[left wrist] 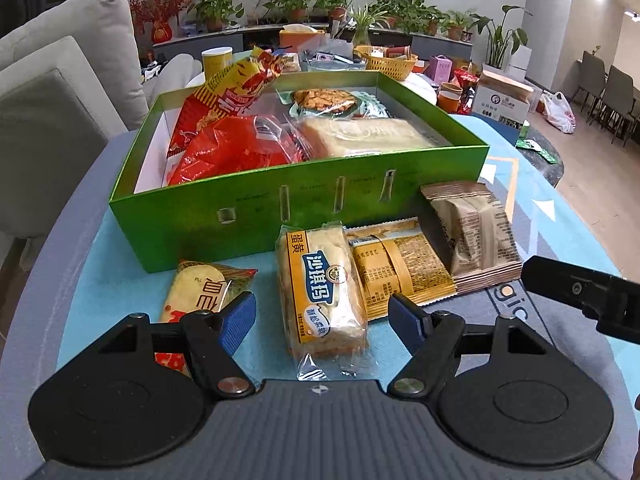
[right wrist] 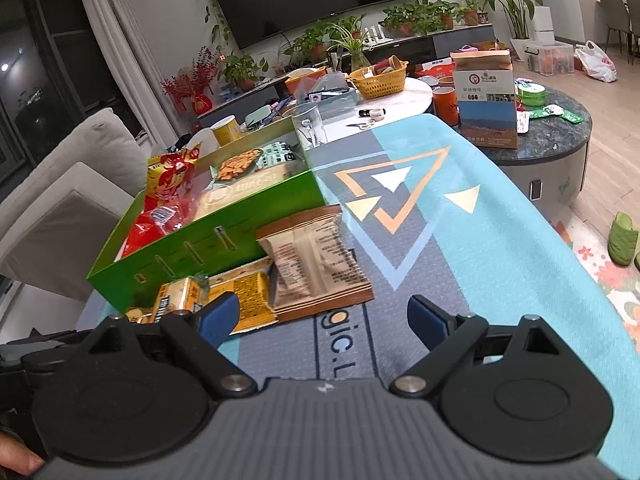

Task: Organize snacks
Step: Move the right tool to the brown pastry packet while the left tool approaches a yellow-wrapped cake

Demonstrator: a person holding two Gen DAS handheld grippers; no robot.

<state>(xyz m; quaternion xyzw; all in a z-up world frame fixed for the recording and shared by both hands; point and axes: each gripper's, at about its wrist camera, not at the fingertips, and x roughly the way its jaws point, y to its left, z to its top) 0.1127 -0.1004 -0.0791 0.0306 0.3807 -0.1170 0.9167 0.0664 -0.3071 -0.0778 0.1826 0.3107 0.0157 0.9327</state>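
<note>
The light, crushable egg-yolk cake packet [left wrist: 326, 292], framed by the parted left gripper [left wrist: 322, 316], is best pinched gently across its middle.

Both grippers spread, nothing held.
Left gripper [left wrist: 322, 314] jaws wide apart, blue pads [left wrist: 239, 318] at 9 and 3 o'clock. Right gripper [right wrist: 323, 320] likewise gaping (a fingertip [right wrist: 18, 462] shows at 8 o'clock).

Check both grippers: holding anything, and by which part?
Nothing held. Left gripper is open, fingers either side of the clear-wrapped yellow cake bar, not closed on it. Right gripper is open over the blue patterned mat.
</note>
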